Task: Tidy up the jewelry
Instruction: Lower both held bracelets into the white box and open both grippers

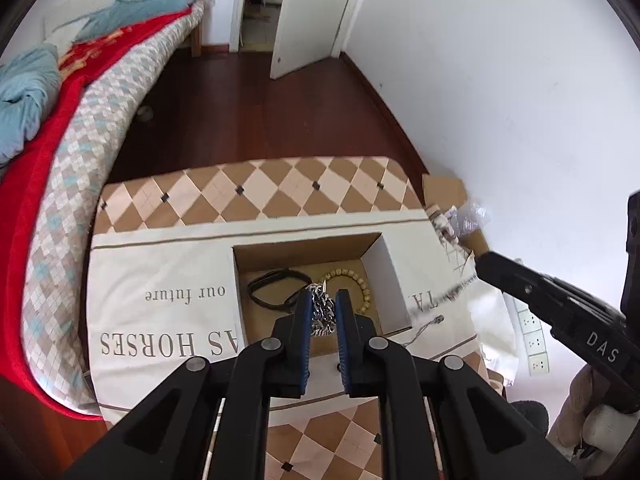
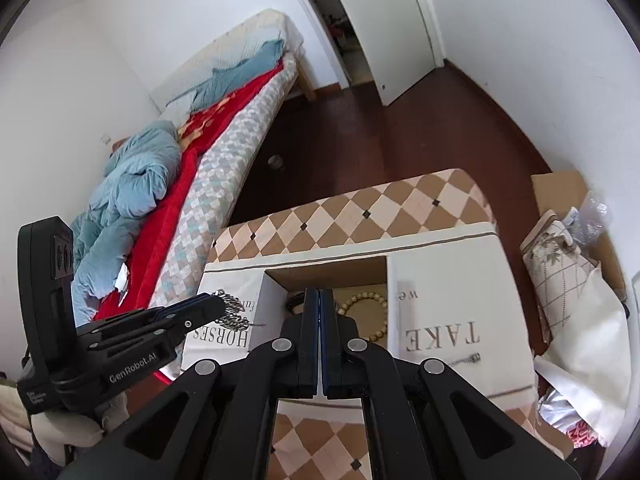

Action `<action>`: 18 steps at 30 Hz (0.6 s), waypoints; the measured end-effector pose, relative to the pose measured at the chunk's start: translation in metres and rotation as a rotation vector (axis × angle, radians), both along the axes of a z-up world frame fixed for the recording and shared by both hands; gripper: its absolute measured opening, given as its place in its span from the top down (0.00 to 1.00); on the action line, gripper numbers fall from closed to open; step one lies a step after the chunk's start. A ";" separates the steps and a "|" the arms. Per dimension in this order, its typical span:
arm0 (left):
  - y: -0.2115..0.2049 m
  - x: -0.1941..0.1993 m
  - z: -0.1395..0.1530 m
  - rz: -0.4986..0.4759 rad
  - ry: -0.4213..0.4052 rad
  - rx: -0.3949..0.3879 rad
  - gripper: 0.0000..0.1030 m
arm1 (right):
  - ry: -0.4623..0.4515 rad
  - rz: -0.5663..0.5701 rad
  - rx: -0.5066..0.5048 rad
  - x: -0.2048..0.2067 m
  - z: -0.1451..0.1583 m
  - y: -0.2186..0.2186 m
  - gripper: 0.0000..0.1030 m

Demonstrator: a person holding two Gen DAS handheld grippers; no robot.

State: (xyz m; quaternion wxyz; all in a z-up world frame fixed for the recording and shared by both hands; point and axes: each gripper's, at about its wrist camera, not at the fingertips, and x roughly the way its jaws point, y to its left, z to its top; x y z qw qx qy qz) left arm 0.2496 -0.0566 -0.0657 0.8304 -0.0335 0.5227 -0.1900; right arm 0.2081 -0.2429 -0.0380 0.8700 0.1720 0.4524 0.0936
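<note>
My left gripper [image 1: 323,294] is shut on a chunky silver chain [image 1: 322,312] and holds it just above an open cardboard box [image 1: 376,264]. The chain also shows in the right wrist view [image 2: 233,312], hanging from the left gripper [image 2: 214,298]. In the box lie a black cord bracelet [image 1: 272,286] and a wooden bead bracelet [image 1: 358,284], beads also seen in the right view [image 2: 366,300]. My right gripper [image 2: 319,294] is shut and looks empty over the box. In the left view its tip [image 1: 482,262] trails a blurred thin chain [image 1: 444,296].
The box sits on a white printed cloth [image 1: 160,312] over a checkered table [image 1: 280,188]. A thin chain with a clasp [image 2: 466,359] lies on the cloth at right. A bed [image 1: 80,160] stands left; cardboard and bags [image 2: 568,248] right.
</note>
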 end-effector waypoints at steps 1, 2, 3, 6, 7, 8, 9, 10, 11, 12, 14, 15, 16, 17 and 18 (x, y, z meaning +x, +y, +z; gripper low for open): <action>0.001 0.007 -0.008 0.003 0.023 -0.007 0.91 | 0.021 0.008 -0.003 0.009 -0.006 0.002 1.00; 0.001 0.014 -0.018 0.000 0.054 -0.008 0.91 | 0.043 0.012 0.002 0.018 -0.015 0.003 1.00; 0.001 0.019 -0.028 0.000 0.083 -0.007 0.91 | 0.069 0.025 0.004 0.025 -0.023 0.005 1.00; 0.006 0.031 -0.053 0.039 0.147 0.019 0.89 | 0.164 0.041 0.014 0.047 -0.056 0.006 1.00; 0.007 0.035 -0.061 0.054 0.168 0.030 0.89 | 0.190 0.040 0.010 0.051 -0.066 0.005 0.99; 0.010 0.040 -0.067 0.071 0.186 0.035 0.89 | 0.230 0.047 0.013 0.057 -0.078 0.005 0.99; 0.012 0.041 -0.070 0.084 0.190 0.039 0.88 | 0.265 0.047 0.021 0.061 -0.088 0.004 0.99; 0.014 0.043 -0.073 0.098 0.193 0.056 0.80 | 0.289 0.043 0.016 0.063 -0.094 0.003 0.98; 0.015 0.045 -0.074 0.106 0.177 0.084 0.65 | 0.307 0.042 -0.003 0.064 -0.101 0.002 0.95; 0.016 0.044 -0.072 0.118 0.149 0.111 0.55 | 0.310 0.034 -0.024 0.064 -0.103 0.002 0.83; 0.018 0.042 -0.070 0.147 0.091 0.171 0.12 | 0.298 0.027 -0.077 0.061 -0.105 0.002 0.41; 0.019 0.040 -0.071 0.156 0.064 0.203 0.10 | 0.289 0.021 -0.108 0.059 -0.105 0.002 0.14; 0.019 0.038 -0.072 0.162 0.053 0.222 0.10 | 0.281 0.020 -0.153 0.056 -0.105 0.004 0.08; 0.020 0.036 -0.074 0.167 0.048 0.242 0.07 | 0.276 0.016 -0.186 0.054 -0.104 0.005 0.08; 0.020 0.034 -0.076 0.169 0.044 0.267 0.04 | 0.271 0.011 -0.216 0.052 -0.105 0.006 0.08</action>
